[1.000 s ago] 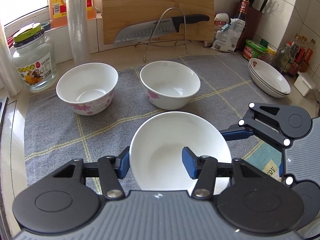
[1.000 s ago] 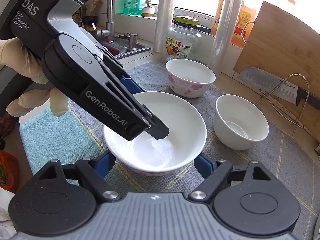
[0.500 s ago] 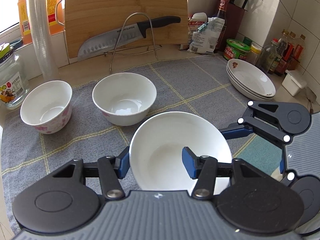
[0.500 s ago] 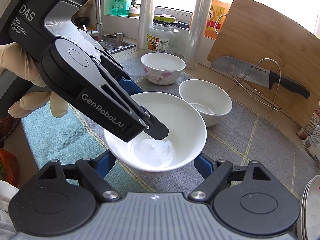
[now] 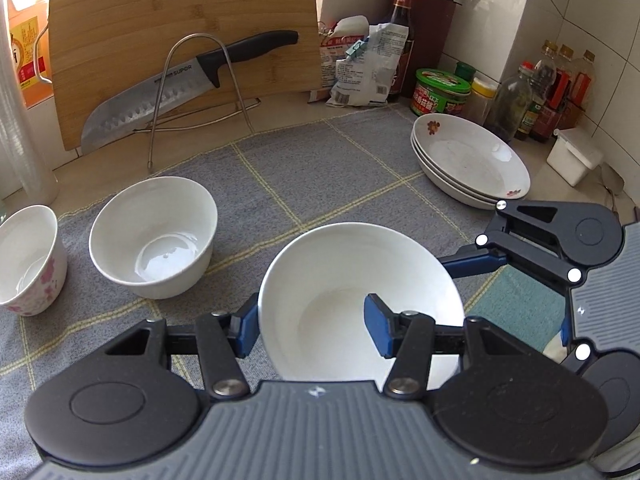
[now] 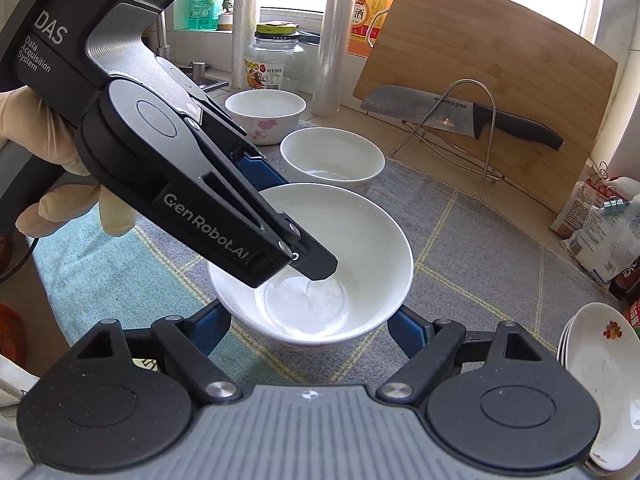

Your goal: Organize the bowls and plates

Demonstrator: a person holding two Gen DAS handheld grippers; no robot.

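A plain white ceramic bowl [image 5: 352, 280] is carried above the grey checked cloth [image 5: 340, 160] by both grippers.

At far left a white bowl with pink flowers [image 5: 28, 264] is seen, then a plain white deep bowl [image 5: 154, 236]. The carried bowl's rim is pinched by the left gripper [image 5: 312, 326], its fingers clenched on the wall; the right gripper [image 6: 308, 322] fingers are clasped around its base. A stack of white shallow plates [image 5: 472, 160] rests at right.

The floral bowl [image 5: 28, 264] was cut off by the left edge; the left claw [image 6: 316, 268] hid part of the large bowl [image 6: 360, 240].
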